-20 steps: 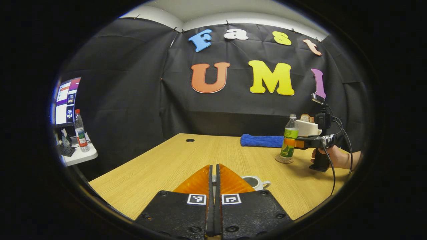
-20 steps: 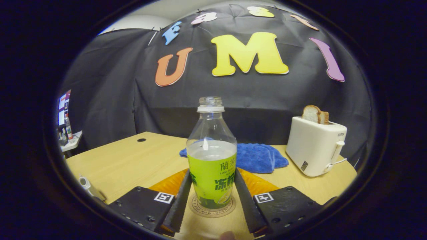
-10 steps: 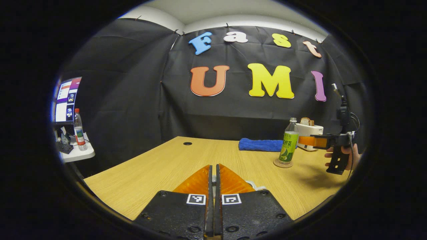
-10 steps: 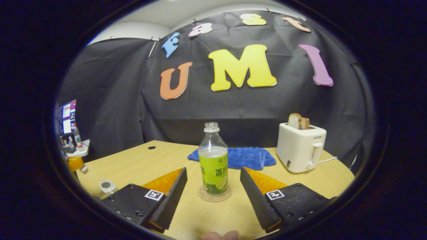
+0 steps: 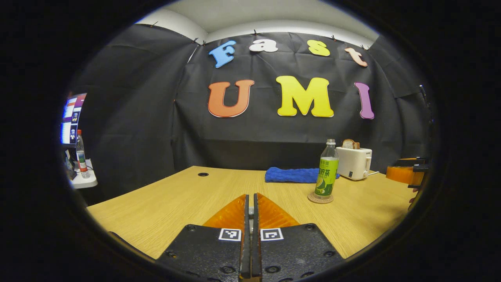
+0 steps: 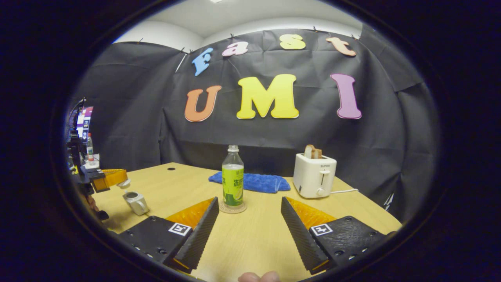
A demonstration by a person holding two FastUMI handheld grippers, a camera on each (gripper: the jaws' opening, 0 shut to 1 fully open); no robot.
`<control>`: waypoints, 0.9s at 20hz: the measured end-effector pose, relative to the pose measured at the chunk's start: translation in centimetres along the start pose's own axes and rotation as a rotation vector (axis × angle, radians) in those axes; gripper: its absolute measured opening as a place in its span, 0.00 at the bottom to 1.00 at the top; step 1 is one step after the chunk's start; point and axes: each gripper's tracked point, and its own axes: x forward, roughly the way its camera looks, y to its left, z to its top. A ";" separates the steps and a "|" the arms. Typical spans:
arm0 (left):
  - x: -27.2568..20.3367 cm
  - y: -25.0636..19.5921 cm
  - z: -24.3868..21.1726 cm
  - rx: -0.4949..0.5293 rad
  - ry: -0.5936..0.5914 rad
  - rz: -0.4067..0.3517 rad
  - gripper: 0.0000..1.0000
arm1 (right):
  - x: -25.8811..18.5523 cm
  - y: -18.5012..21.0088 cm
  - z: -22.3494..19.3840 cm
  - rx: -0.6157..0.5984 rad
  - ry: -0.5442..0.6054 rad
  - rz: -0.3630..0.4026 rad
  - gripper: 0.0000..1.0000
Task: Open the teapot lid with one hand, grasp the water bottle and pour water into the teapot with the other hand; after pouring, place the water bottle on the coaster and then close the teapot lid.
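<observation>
The water bottle [image 6: 233,181], clear with a green label and no cap, stands upright on the round coaster [image 6: 232,208] mid-table. My right gripper [image 6: 249,201] is open, well back from the bottle, with nothing between its fingers. The small teapot [image 6: 136,202] sits at the table's left with its top open. Just above it my left gripper [image 6: 107,177] holds the small white lid [image 6: 125,183] at its fingertips. In the left gripper view my left gripper [image 5: 250,199] shows its fingers pressed together, with the bottle [image 5: 326,172] and coaster [image 5: 320,198] to the right and the right gripper [image 5: 405,174] at the far right edge.
A white toaster [image 6: 314,181] with bread in it stands at the back right, its cord trailing to the right. A blue cloth [image 6: 254,182] lies behind the bottle. A side table [image 5: 80,181] with another bottle and a monitor stands off the wooden table's [image 5: 188,203] left.
My right gripper opened off the bottle and drew back, leaving it on the coaster. The left gripper lifted and shifted, so the teapot dropped out of its view.
</observation>
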 end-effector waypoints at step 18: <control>0.7 1.5 -2.7 -0.019 0.078 0.105 0.29 | -1.7 -1.8 -0.8 -0.010 0.000 -0.032 0.95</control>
